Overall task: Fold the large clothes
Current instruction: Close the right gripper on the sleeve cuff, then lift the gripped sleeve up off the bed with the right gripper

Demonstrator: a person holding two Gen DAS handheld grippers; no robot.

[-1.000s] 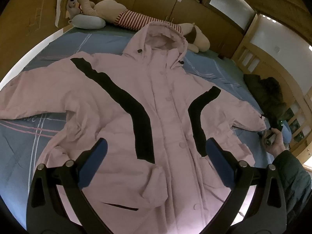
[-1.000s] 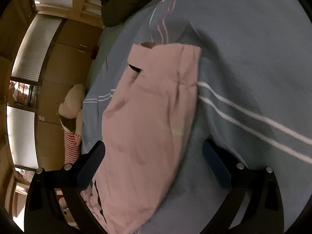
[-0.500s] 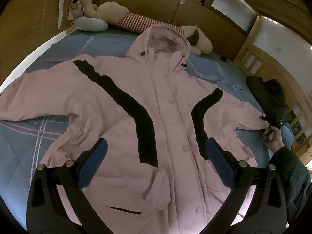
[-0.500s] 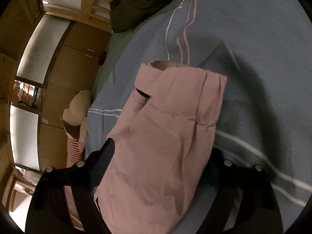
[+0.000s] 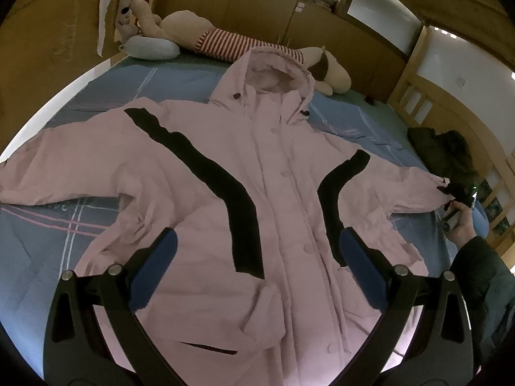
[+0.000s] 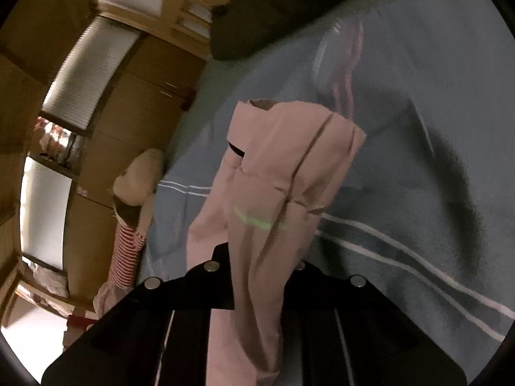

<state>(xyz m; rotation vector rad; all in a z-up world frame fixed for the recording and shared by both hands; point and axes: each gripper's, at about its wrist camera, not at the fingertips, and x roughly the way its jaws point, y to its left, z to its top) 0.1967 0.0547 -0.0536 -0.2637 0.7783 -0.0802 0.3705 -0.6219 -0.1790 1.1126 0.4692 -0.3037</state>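
Only the left wrist view takes in the whole pink jacket [image 5: 276, 193], spread face up with both sleeves out across the blue striped bedsheet [image 5: 38, 251], its hood toward a plush toy [image 5: 225, 38] by the wooden wall, while the left gripper [image 5: 257, 273] hangs above the hem with its jaws wide apart and nothing between them. The right wrist view alone shows the grip up close: the right gripper [image 6: 257, 263] is clenched on the jacket's sleeve cuff [image 6: 289, 160], raised off the sheet, with a dark garment [image 6: 257, 16] lying beyond.
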